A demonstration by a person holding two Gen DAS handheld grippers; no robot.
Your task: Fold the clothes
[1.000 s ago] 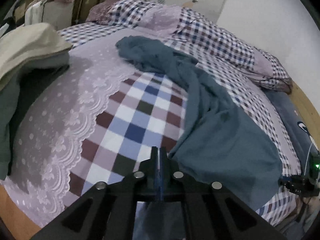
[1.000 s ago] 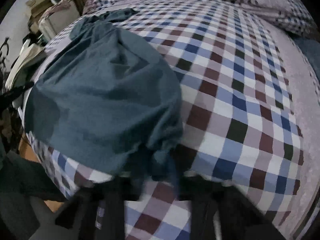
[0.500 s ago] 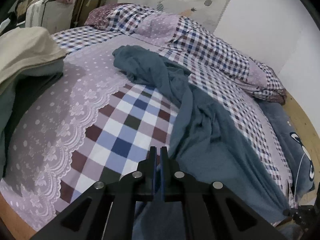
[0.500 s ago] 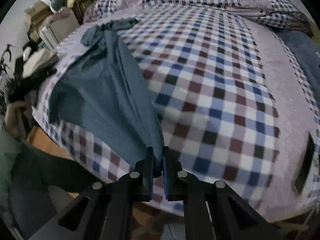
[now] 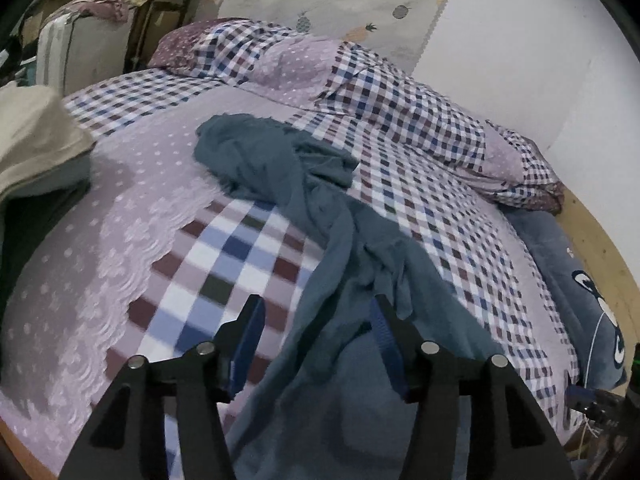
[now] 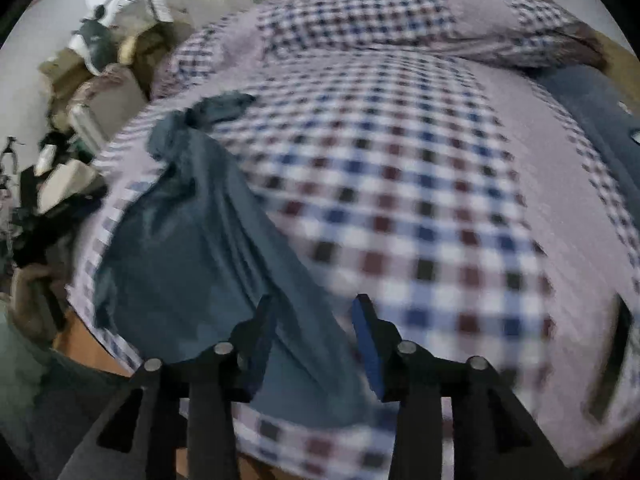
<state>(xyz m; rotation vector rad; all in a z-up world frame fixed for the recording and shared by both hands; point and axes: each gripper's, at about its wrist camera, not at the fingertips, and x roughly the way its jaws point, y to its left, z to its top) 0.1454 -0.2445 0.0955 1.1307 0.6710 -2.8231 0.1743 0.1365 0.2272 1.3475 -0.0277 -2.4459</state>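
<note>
The checked bed lies bare toward its far edge and right side. A teal garment runs crumpled from mid-bed over the near edge, passing between the spread left claw and under the spread right claw, pinched by neither

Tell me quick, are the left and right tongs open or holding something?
Left tongs: open, holding nothing; the crumpled teal-blue cloth garment lies between the fingers.
Right tongs: open, same garment loose between them.
</note>
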